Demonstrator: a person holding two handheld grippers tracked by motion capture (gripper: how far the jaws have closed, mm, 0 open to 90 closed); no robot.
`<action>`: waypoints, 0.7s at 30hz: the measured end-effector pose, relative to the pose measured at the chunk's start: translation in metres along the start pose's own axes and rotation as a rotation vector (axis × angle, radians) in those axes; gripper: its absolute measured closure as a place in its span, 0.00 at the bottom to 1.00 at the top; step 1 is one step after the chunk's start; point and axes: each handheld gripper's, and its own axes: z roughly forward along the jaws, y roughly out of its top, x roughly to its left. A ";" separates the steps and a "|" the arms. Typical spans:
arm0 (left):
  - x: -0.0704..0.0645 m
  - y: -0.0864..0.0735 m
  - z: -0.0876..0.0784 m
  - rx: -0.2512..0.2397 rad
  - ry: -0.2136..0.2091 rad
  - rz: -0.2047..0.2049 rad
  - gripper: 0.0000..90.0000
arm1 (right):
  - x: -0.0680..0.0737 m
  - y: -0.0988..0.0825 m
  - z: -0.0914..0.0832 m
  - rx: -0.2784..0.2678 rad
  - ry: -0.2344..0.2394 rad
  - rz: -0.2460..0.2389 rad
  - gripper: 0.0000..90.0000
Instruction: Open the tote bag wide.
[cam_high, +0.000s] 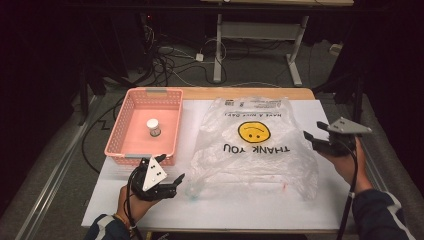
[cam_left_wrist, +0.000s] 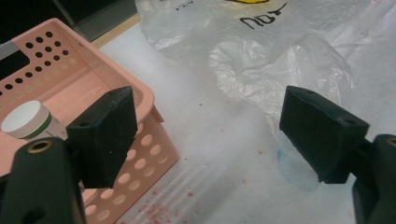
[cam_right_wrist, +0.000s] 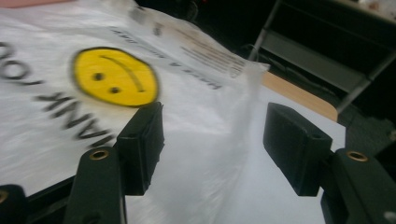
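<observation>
The table (cam_high: 300, 95) has a light wooden top, showing as a bare strip along its far edge, and most of it is covered by a white sheet (cam_high: 240, 207) that reaches to the near edge. On the sheet's left part stands a pink perforated basket (cam_high: 118, 131), its far end at the wooden strip. Just right of it, spread flat over the middle and right of the sheet, lies a clear plastic bag (cam_high: 260, 160) printed with a yellow smiley and "THANK YOU". Small reddish specks (cam_left_wrist: 154, 205), perhaps crumbs, dot the sheet near the basket's near corner.
</observation>
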 end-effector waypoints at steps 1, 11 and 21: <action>0.000 0.000 0.000 0.001 -0.005 0.001 0.21 | -0.005 0.002 0.012 0.031 -0.011 0.002 0.46; -0.003 -0.001 0.007 0.026 -0.038 0.030 0.22 | -0.036 0.013 0.095 0.195 -0.028 0.110 0.54; -0.004 -0.001 0.008 0.014 -0.060 0.048 0.24 | -0.029 0.017 0.139 0.337 -0.046 0.029 0.77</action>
